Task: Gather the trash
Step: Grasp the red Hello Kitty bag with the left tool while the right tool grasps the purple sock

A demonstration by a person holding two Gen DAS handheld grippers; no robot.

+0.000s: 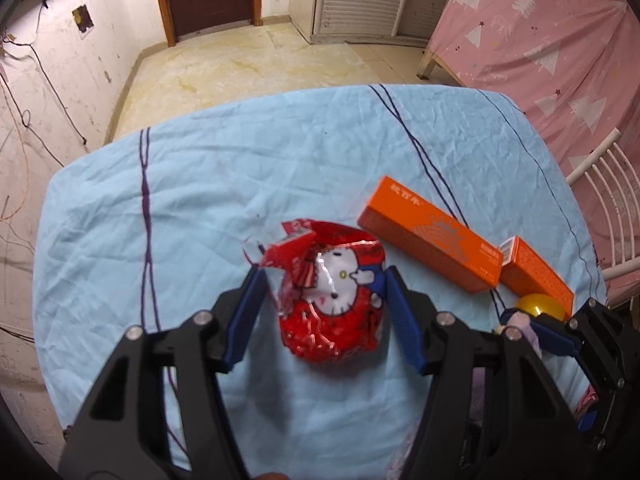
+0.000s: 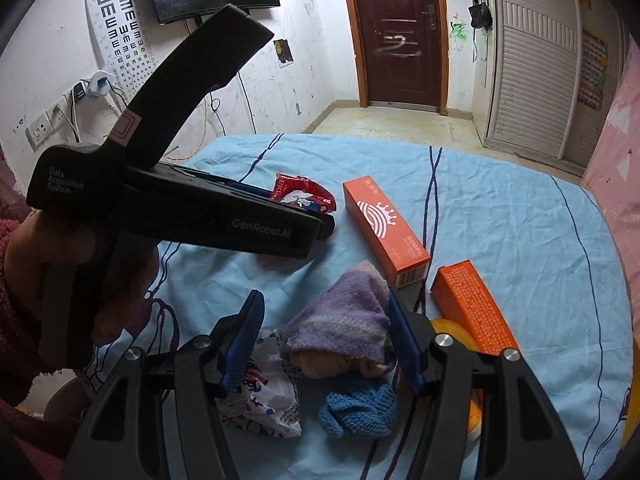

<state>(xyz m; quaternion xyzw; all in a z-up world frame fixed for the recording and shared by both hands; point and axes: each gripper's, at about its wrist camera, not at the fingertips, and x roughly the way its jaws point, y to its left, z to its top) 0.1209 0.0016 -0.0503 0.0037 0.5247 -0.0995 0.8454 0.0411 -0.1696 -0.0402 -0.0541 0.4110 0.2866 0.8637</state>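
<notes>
Clearly, the step in hand was gripping the red snack wrapper [image 1: 334, 300], which lay crumpled on the blue sheet [image 1: 240, 168] just beside the long orange box [image 1: 430, 234]. To do it well, we judged, the left claw [image 1: 324, 276] needed to sink a little further so its blue fingers [image 1: 246, 316] could bite the wrapper's bulk and not its loose torn flap, then close firmly, since slick foil slips. That claw stood about half open, its jaws on either side of the wrapper; the far finger's tip looked to brush the wrapper's edge, yet nothing was pinched.

Our right claw [image 2: 324, 308] was likewise half open, straddling a purple cloth [image 2: 344, 320] without clamping it. A white printed wrapper [image 2: 266, 396] lay just under its left finger and a blue knit scrap [image 2: 360, 408] near the cloth. We could not tell whether the pads touched the cloth.
</notes>
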